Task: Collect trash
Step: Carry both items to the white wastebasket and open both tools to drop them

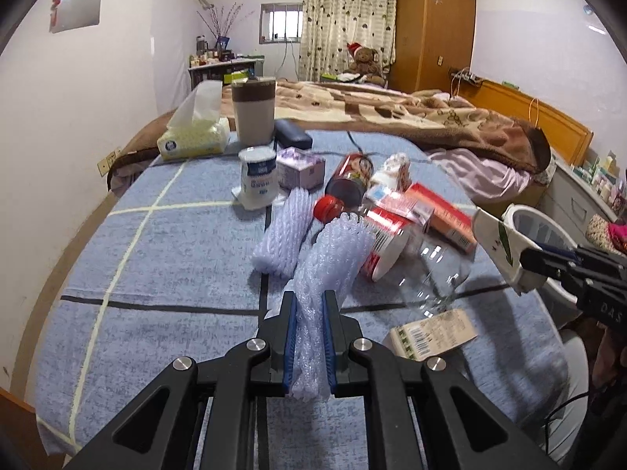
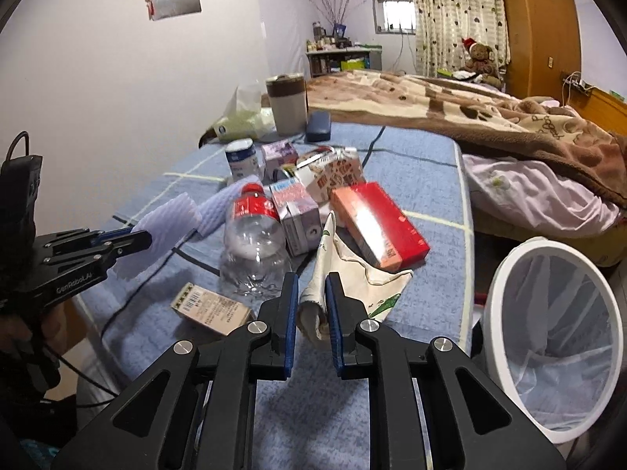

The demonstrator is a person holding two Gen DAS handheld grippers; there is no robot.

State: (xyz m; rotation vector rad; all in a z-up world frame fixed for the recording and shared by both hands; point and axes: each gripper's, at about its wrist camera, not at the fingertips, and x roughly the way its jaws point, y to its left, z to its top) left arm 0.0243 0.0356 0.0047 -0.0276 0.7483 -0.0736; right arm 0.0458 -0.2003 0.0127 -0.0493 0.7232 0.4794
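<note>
My left gripper (image 1: 309, 337) clamps a white foam net sleeve (image 1: 333, 258); my right gripper (image 2: 310, 313) clamps a crumpled cream paper bag (image 2: 345, 270) near the blue checked tablecloth's (image 2: 431, 180) right edge.

Blue checked bedspread (image 2: 423, 180), red-and-white litter

Pale lilac foam net (image 1: 333, 258); red-capped clear bottle (image 2: 254, 243); red-orange box (image 2: 376, 227); white bin (image 2: 505, 286); cream paper bag (image 2: 352, 270), green leaf print.

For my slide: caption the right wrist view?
Right gripper shut on paper bag beside bin.
</note>
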